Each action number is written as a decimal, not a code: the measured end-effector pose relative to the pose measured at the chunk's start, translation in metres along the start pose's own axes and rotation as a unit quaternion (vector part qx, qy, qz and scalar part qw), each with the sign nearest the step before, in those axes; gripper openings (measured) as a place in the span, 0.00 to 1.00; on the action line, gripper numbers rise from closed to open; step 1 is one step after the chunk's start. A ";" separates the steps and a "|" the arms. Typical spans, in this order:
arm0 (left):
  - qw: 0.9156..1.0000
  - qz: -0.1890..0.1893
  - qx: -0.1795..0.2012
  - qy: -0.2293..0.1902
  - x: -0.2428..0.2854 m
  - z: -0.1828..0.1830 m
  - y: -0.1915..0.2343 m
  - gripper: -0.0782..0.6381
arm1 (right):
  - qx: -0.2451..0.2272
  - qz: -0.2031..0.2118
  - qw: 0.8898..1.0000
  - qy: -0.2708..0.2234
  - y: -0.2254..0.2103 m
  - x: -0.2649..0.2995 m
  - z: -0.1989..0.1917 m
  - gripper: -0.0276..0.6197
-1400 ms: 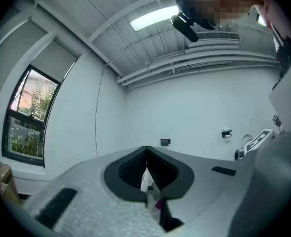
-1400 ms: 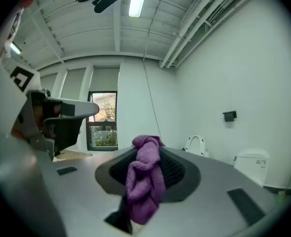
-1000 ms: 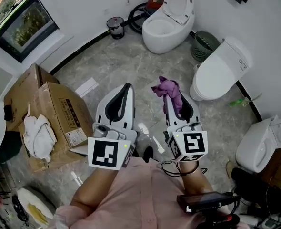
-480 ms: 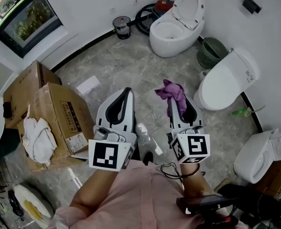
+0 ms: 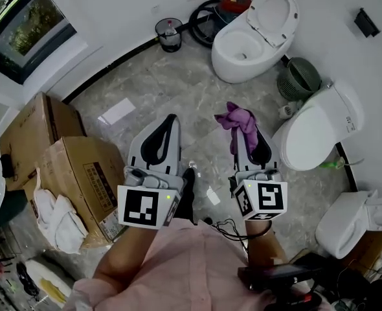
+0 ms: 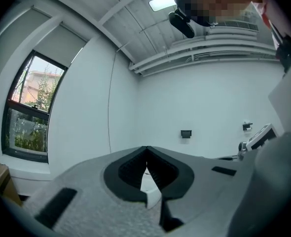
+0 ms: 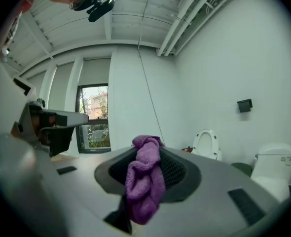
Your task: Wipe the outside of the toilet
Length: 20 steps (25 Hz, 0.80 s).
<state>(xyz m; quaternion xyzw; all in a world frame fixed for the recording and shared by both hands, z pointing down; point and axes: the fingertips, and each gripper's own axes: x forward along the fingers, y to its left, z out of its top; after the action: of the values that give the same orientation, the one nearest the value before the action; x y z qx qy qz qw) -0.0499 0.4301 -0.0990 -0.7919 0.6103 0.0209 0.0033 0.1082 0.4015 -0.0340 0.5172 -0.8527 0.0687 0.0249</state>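
Right claw (image 5: pixel 245 135) clamped on purple cloth (image 5: pixel 236 119); left claw (image 5: pixel 172 118) closed, empty. Open toilet (image 5: pixel 233 58) ahead of right claw.

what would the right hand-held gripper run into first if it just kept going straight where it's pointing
Nothing close. The right hand-held gripper, shut on the purple cloth, would probably pass just left of the open-lidded toilet and reach the white wall first, though depth is hard to judge.
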 end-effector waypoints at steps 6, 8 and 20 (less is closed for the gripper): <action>1.000 -0.015 0.001 -0.008 0.056 0.014 0.053 0.12 | -0.008 -0.020 1.000 -0.016 0.001 0.068 0.031 0.23; 1.000 -0.023 0.001 -0.012 0.069 0.019 0.064 0.12 | -0.012 -0.028 0.999 -0.022 0.001 0.080 0.041 0.23; 0.999 -0.053 -0.003 0.004 0.129 0.004 0.080 0.12 | -0.022 -0.061 0.997 -0.036 -0.033 0.128 0.062 0.23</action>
<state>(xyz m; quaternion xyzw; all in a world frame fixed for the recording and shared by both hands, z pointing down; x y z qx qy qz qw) -0.0941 0.2848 -0.1060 -0.8231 0.5676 0.0189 -0.0003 0.0797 0.2647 -0.0777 0.5695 -0.8214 0.0299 0.0098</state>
